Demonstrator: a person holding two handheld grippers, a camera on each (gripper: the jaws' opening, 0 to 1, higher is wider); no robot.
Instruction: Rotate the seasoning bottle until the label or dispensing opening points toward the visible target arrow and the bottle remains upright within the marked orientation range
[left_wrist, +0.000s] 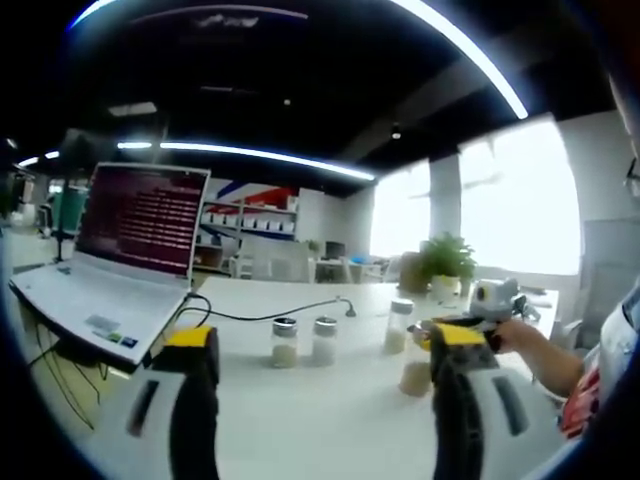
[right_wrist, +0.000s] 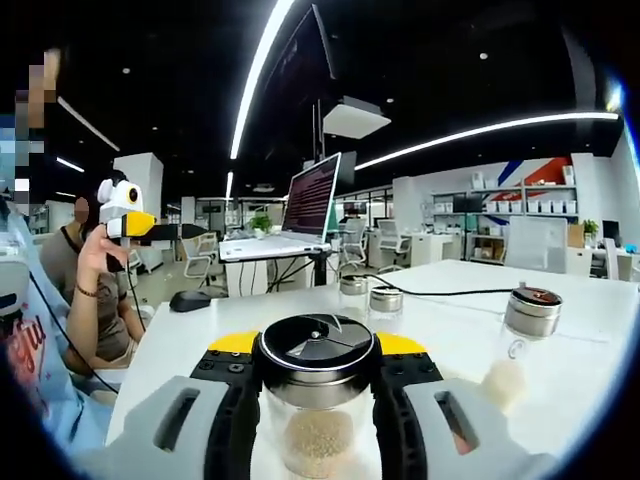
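Right gripper view shows the right gripper (right_wrist: 315, 420) pinching a seasoning bottle (right_wrist: 317, 395) between its two jaws. The bottle stands upright on the white table (right_wrist: 600, 330). A second bottle (right_wrist: 520, 345) stands near on one side. Two small jars (right_wrist: 370, 297) sit farther back, then a laptop (right_wrist: 295, 215). Left gripper view shows the left gripper (left_wrist: 325, 400) spread wide, holding nothing, above the table.
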